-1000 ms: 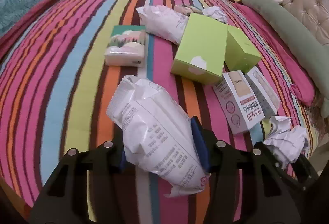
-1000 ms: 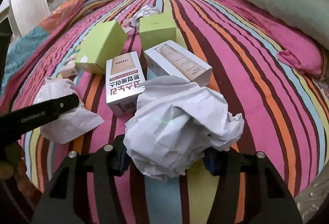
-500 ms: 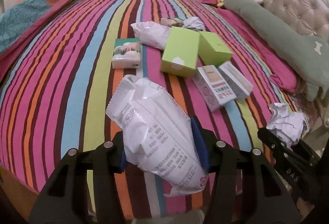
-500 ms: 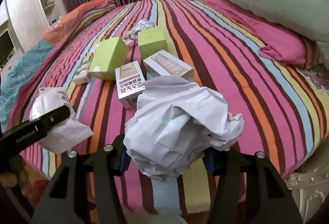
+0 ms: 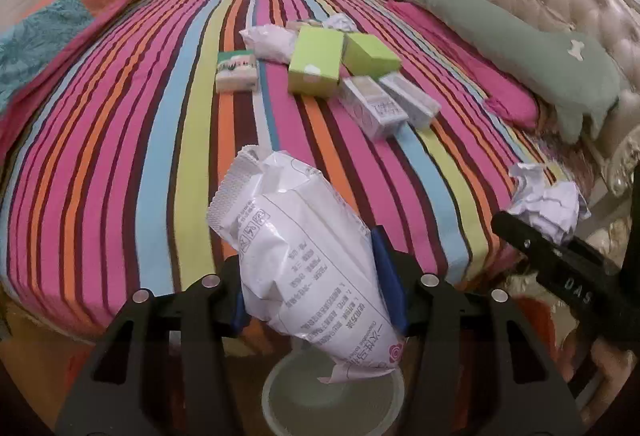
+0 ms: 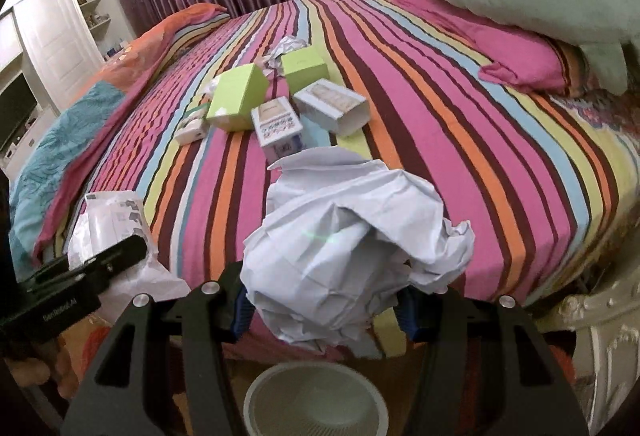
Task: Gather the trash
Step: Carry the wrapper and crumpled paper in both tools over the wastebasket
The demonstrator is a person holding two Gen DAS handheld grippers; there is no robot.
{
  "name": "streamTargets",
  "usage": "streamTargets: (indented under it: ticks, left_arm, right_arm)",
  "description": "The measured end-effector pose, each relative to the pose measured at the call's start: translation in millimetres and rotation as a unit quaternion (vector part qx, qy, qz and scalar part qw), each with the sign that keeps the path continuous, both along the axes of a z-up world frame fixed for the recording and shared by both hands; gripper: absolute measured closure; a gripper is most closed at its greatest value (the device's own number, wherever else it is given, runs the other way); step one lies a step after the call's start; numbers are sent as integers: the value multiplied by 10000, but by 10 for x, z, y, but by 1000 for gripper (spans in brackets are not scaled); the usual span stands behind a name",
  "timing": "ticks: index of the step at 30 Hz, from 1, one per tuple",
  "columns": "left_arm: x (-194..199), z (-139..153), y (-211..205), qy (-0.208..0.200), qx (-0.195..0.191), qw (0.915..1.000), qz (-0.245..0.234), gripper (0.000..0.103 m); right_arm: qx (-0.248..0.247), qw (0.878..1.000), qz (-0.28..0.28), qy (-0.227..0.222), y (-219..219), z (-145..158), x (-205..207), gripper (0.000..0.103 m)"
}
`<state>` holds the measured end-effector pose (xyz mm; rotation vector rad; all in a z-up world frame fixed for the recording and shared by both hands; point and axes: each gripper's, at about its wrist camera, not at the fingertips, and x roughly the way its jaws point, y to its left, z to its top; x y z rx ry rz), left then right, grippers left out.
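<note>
Left wrist view showed the left gripper jaws pinching a wrapper above the bin, so I judged release should wait until it hung centred over the rim.

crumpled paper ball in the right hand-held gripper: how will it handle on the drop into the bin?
The crumpled paper ball looks light and springy: loose folds bulge well past the right hand-held gripper, so it will probably puff out on release. Its ragged edges may catch a pad for a moment. It appears wider than the bin opening's visible part, so it could perch on the rim.
</note>
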<state>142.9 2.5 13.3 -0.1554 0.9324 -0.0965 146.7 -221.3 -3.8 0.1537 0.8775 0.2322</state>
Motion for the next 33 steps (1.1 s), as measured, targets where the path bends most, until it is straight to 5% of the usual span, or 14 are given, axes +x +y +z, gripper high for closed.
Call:
streamTargets:
  ticks: [11,20,33]
  left_arm:
    - [-614,-420,24,550,47,9984,-143,52]
    - [-795,-1136,4,1544,-292,9876,-24,52]
    - [-680,-1916,-64,2797,-380,9593,107,52]
  right_arm:
    - [-2,9987,53,507,78,-321,-454,50]
    - [206,9861,-68,1645,25,-912,-585,50]
    - [767,9351,-159,3457,37,-1859,-423,50]
